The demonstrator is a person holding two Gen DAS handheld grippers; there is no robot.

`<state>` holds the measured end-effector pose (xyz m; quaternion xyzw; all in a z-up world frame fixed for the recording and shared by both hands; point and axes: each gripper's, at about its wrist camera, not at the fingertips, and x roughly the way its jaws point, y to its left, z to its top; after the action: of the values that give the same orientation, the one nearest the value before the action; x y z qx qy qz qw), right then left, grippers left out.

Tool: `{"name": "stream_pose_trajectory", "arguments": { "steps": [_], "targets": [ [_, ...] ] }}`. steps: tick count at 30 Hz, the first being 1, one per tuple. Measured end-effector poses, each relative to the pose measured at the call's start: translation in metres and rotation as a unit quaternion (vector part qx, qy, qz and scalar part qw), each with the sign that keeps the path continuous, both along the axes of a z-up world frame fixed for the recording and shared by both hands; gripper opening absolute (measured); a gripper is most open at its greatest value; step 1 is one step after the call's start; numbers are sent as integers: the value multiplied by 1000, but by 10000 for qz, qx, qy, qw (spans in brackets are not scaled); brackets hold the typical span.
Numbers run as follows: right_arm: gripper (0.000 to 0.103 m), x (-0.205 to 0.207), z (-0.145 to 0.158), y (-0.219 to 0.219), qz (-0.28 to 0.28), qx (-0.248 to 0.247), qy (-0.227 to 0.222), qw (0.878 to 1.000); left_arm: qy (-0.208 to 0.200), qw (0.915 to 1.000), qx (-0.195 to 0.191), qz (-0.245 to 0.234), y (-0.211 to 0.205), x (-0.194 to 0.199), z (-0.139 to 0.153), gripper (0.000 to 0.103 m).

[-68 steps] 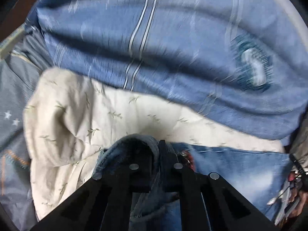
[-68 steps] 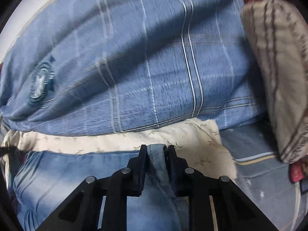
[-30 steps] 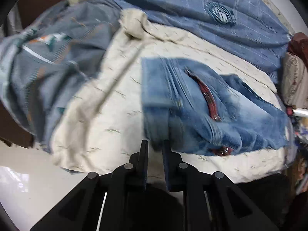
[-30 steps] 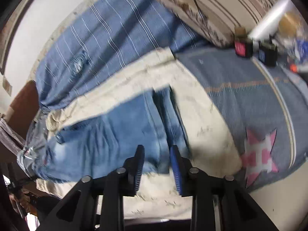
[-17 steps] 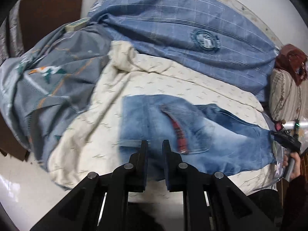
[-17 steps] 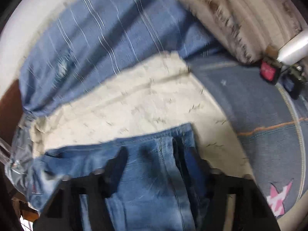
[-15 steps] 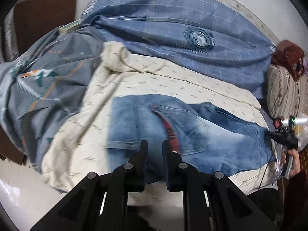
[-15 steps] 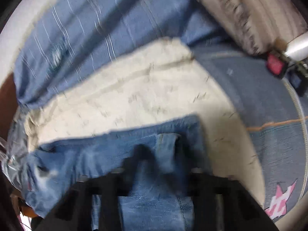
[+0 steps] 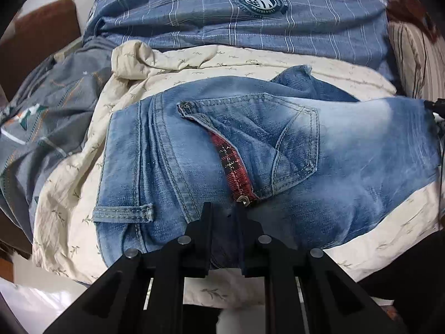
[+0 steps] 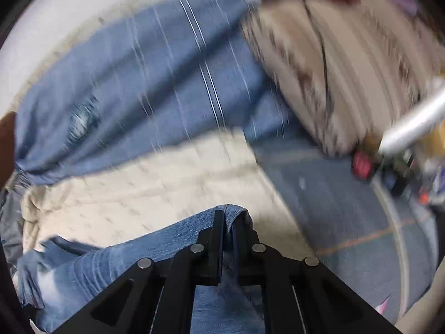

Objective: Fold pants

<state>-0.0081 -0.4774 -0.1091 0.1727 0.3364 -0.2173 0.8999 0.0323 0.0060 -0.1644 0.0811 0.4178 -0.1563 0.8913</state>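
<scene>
Blue denim pants lie folded on a cream sheet, back pocket and red plaid trim up, waistband to the left. My left gripper sits at the near edge of the pants, jaws narrowly apart with denim between them. In the blurred right wrist view my right gripper is shut on the hem end of the pants, holding a fold of denim just above the cream sheet.
A blue plaid quilt lies bunched behind the pants. A grey patterned cover is at the left. A striped pillow and small items sit at the right. The bed's near edge drops to a white floor.
Both grippers came back down from a raised position to the pants. The left moved in onto the near waistband edge; the right closed on the hem end.
</scene>
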Motion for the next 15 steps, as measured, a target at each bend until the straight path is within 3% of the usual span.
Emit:
{"name": "stream_pose_trajectory", "arguments": {
  "steps": [2,4,10,12,15],
  "targets": [
    [10,0,-25,-17,-168,589,176,9980,-116,9999,102,-53,-1,-2,0,15],
    [11,-16,-32,-26,-376,1069,-143,9935,-96,9999,55,-104,2,-2,1,15],
    [11,-59,18,-23,-962,737,-1171,9857,111,9992,-387,-17,15,9,-4,15],
    [12,-59,39,-7,-645,553,-1383,9867,-3,9992,-402,31,14,8,-6,15],
    [14,-27,62,53,561,57,-1091,9924,-243,9984,-499,142,13,3,-8,15]
  ]
}}
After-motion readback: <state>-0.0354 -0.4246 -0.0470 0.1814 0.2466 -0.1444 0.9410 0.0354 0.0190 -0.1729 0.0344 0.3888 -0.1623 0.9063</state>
